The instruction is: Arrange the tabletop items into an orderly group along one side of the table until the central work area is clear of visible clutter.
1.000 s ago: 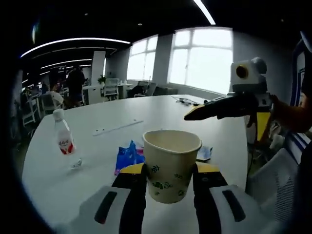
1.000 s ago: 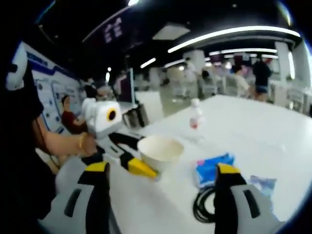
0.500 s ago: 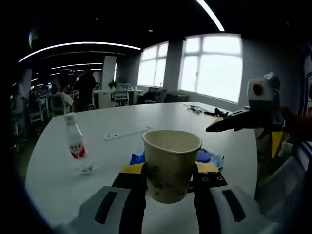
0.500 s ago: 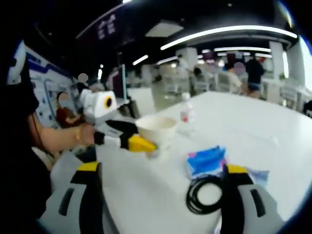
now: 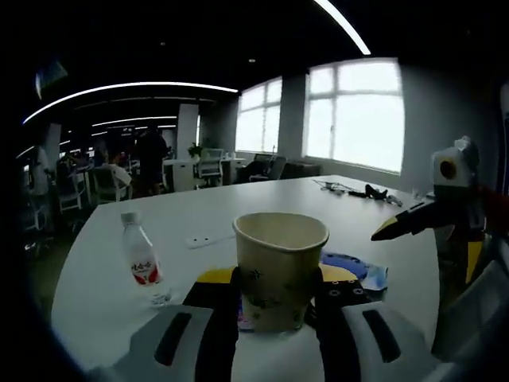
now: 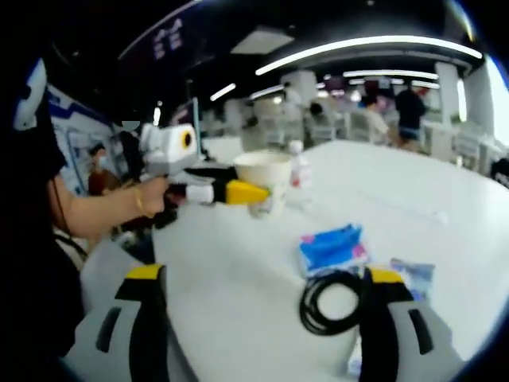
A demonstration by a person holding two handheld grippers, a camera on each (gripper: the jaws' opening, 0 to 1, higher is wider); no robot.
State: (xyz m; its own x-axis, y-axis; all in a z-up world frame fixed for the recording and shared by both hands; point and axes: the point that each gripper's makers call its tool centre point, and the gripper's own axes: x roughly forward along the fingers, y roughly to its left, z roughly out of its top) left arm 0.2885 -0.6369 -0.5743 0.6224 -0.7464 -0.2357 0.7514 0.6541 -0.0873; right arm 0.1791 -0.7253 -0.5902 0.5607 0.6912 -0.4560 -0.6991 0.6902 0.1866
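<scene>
My left gripper [image 5: 275, 280] is shut on a cream paper cup [image 5: 279, 267] with green leaf prints, held upright above the white table [image 5: 262, 203]. In the right gripper view that cup [image 6: 265, 179] hangs at the yellow tips of the left gripper [image 6: 238, 192]. My right gripper [image 6: 258, 278] stands open, nothing between its jaws; a black coiled cable [image 6: 332, 303] lies on the table just inside its right jaw. A blue tissue pack [image 6: 332, 247] lies beyond the cable. A small water bottle [image 5: 141, 256] with a red label stands at the left, and the right gripper [image 5: 433, 215] enters from the right.
A white power strip [image 5: 204, 238] lies farther back on the table. More cables [image 5: 358, 189] rest at the far end near the windows. A clear plastic packet [image 6: 411, 275] sits right of the cable. Office chairs, desks and people stand beyond the table.
The left gripper has carried the cup leftwards and away from the right gripper. The blue pack, once left of the cup in the left gripper view, now sits behind it.
</scene>
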